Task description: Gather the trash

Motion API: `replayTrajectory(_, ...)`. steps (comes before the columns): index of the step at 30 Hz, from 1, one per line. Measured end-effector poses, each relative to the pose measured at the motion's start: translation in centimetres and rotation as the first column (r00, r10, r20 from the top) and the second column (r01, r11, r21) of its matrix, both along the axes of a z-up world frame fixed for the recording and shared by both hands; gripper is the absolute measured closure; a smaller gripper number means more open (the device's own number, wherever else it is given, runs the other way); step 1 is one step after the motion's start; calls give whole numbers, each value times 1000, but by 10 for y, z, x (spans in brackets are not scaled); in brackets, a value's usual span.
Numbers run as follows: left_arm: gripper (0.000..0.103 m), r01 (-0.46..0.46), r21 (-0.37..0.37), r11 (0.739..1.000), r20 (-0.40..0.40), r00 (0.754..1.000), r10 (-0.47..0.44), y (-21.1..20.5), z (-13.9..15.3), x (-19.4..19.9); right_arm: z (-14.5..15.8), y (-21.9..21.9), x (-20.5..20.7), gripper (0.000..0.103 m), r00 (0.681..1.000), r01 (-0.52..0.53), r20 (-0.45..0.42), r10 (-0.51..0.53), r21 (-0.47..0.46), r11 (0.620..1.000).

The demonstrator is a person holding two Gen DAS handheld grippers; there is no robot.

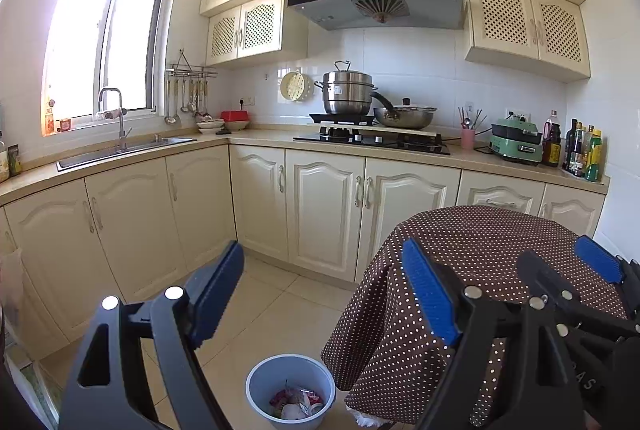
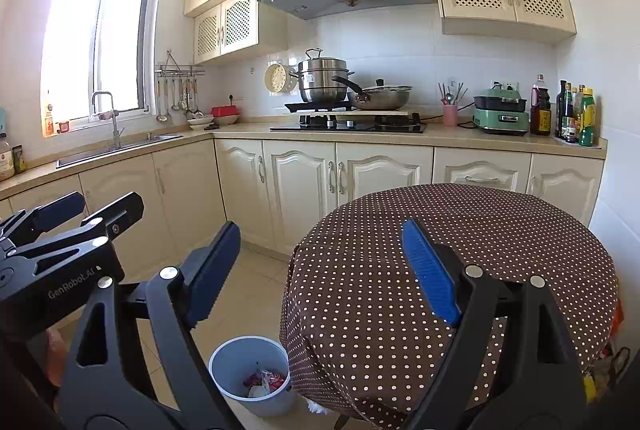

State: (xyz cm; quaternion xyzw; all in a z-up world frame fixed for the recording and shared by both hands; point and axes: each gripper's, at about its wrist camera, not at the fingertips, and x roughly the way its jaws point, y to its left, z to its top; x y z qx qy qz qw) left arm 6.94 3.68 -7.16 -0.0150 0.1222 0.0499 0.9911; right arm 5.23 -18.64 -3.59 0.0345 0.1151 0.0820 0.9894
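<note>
With both grippers held up side by side over the floor, neither has anything in it: left gripper (image 1: 324,294) has its jaws spread wide, blue pads bare, and right gripper (image 2: 324,270) is the same, wide open and empty. Right gripper also shows at the right edge of the left wrist view, left gripper at the left edge of the right wrist view, so they sit close together, not touching as far as I can tell. Trash (image 1: 294,404) is already in the bin (image 1: 256,382), a light blue round bucket standing on the tiled floor (image 1: 256,310) just beside the hanging edge of the table cloth; looks like crumpled wrappers, reddish and white, can't make out individual pieces. Round table (image 2: 460,214) with brown polka-dot cloth sits right of the bin, its top bare where visible. Behind: cream cabinets (image 1: 324,206), sink (image 1: 120,150) under the window, steel steamer pot (image 1: 346,90) and pan on the stove, green appliance (image 2: 500,110) and bottles (image 2: 576,114) on the counter at right.
</note>
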Motion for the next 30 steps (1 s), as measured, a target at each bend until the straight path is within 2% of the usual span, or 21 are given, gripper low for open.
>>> replayTrajectory(30,23,19,3,1000,0,1000,-19,-6,-1,0,-4,-9,1,19,1000,-1,-6,1,12,1000)
